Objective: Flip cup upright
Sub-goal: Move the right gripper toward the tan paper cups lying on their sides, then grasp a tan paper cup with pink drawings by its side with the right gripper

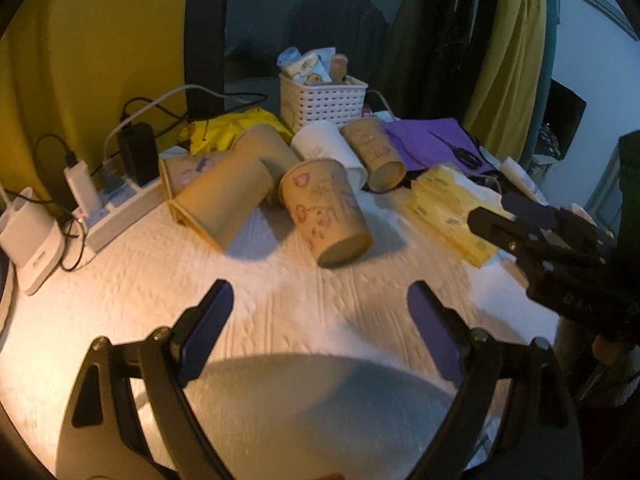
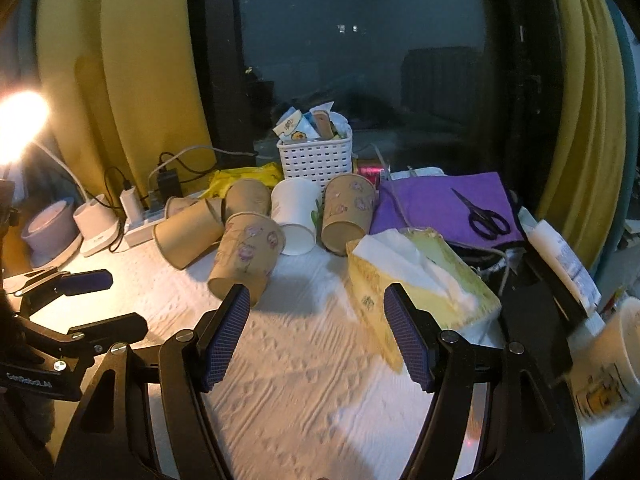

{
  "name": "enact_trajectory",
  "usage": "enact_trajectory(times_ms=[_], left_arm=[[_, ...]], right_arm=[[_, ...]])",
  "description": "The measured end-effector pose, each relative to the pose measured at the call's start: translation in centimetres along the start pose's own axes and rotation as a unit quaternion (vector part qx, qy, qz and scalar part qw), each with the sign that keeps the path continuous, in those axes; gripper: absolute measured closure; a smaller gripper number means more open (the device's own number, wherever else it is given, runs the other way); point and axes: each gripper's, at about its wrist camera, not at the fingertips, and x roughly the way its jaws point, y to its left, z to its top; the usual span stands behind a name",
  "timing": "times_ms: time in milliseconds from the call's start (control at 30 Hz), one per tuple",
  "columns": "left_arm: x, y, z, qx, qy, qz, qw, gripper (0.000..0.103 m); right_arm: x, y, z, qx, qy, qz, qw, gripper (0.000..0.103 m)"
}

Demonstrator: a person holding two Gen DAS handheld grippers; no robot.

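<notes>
Several paper cups lie on their sides in a heap on the white table cover (image 1: pixel 280 320). The nearest is a tan cup with flower print (image 1: pixel 326 212), its mouth facing me; it also shows in the right wrist view (image 2: pixel 246 256). Behind it lie a plain tan cup (image 1: pixel 222 204), a white cup (image 1: pixel 328 148) and another printed cup (image 1: pixel 374 152). My left gripper (image 1: pixel 320 304) is open and empty, a short way in front of the flower cup. My right gripper (image 2: pixel 316 308) is open and empty, its left fingertip close beside the flower cup's mouth; it shows at the right of the left wrist view (image 1: pixel 516 216).
A yellow tissue pack (image 2: pixel 416 280) lies right of the cups. A white basket (image 2: pixel 316 160) stands behind them. A power strip with chargers (image 1: pixel 116 204) sits at the left. Scissors (image 2: pixel 482 212) lie on a purple cloth (image 2: pixel 432 204). A lamp (image 2: pixel 20 124) glares far left.
</notes>
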Motion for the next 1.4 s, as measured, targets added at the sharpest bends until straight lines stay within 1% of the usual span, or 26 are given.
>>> enact_trajectory(times_ms=[200,300,400,500,633,767,833,867,900,933,1133,1300,1400], left_arm=[[3.3,0.2,2.5,-0.010,0.019,-0.017,0.9996,0.013],[4.7,-0.2,3.7,-0.003,0.022,-0.021,0.9995,0.013],[6.4,-0.5,4.6,-0.008,0.045,-0.034,0.9984,0.013],[7.4,-0.5,5.2,-0.008,0.046,-0.026,0.9986,0.013],[8.7,-0.2,5.4,-0.012,0.056,-0.024,0.9981,0.014],[10.0,-0.4,5.2,-0.009,0.074,-0.032,0.9967,0.014],[10.5,-0.4,5.1,-0.010,0.080,-0.035,0.9961,0.020],[10.8,-0.4,4.9,-0.008,0.085,-0.035,0.9957,0.030],[11.0,-0.4,4.9,-0.009,0.090,-0.037,0.9953,0.033],[11.2,-0.4,4.8,-0.009,0.090,-0.040,0.9951,0.034],[10.2,-0.2,4.5,-0.013,0.084,-0.047,0.9953,0.036],[7.5,-0.4,3.3,-0.005,0.076,-0.058,0.9954,0.037],[5.3,-0.3,2.4,-0.006,0.071,-0.071,0.9949,0.037]], right_arm=[[1.8,-0.6,0.9,-0.007,-0.001,0.002,1.000,0.030],[2.4,-1.1,1.2,-0.002,0.002,0.000,1.000,0.030],[2.9,-1.5,1.4,0.001,0.007,-0.008,1.000,0.030],[3.2,-1.8,1.9,-0.002,0.004,-0.011,1.000,0.030],[3.8,-2.0,2.6,-0.008,0.004,-0.015,1.000,0.030],[4.3,-2.1,2.8,-0.007,0.006,-0.015,1.000,0.030],[4.4,-2.1,2.7,-0.007,0.008,-0.015,1.000,0.030],[4.4,-2.1,2.7,-0.008,0.009,-0.015,1.000,0.030],[4.4,-2.1,2.6,-0.008,0.010,-0.016,1.000,0.030],[4.3,-2.1,2.6,-0.008,0.011,-0.016,1.000,0.030],[2.9,-1.7,2.7,-0.008,0.012,-0.017,1.000,0.030],[1.2,-0.7,2.4,-0.007,0.013,-0.014,1.000,0.030],[0.1,0.1,2.0,-0.008,0.015,-0.012,1.000,0.030]])
